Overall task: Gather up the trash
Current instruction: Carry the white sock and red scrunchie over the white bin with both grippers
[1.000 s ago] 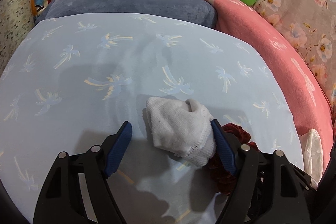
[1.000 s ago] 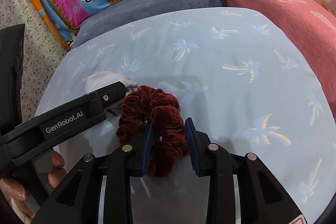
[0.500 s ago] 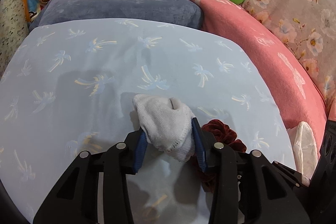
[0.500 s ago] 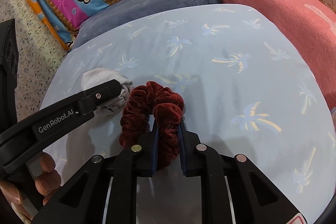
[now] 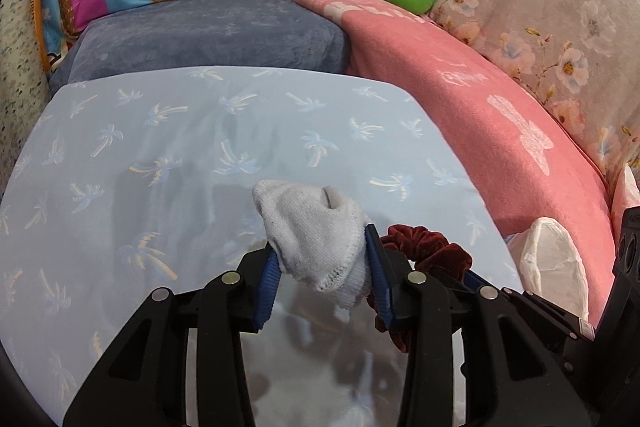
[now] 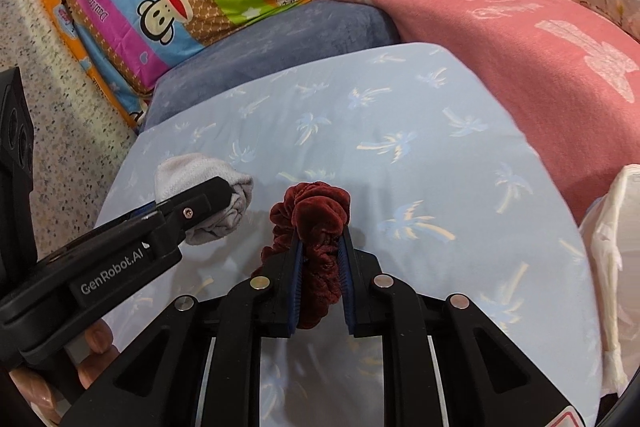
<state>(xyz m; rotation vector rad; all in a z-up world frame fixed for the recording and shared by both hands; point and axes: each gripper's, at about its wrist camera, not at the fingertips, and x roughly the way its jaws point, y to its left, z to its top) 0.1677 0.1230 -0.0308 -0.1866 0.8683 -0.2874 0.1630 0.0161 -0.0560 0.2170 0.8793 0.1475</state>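
Sock (image 5: 316, 235), white and limp, sits pinched mid-body in the left claw (image 5: 322, 267) above the blue palm-print sheet (image 5: 200, 147); soft and light, it should hold anywhere. From the right wrist, the right claw (image 6: 320, 247) clamps a plush red scrunchie (image 6: 314, 211); the white bag (image 6: 616, 247) is cut off at the frame edge.

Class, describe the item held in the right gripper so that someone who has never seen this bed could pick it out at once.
Find the pale blue sheet with palm trees, beside the pink blanket. Near its front edge the right gripper pinches a scrunchie. It is dark red, ruffled velvet, unlike the plain white sock in the left gripper beside it.
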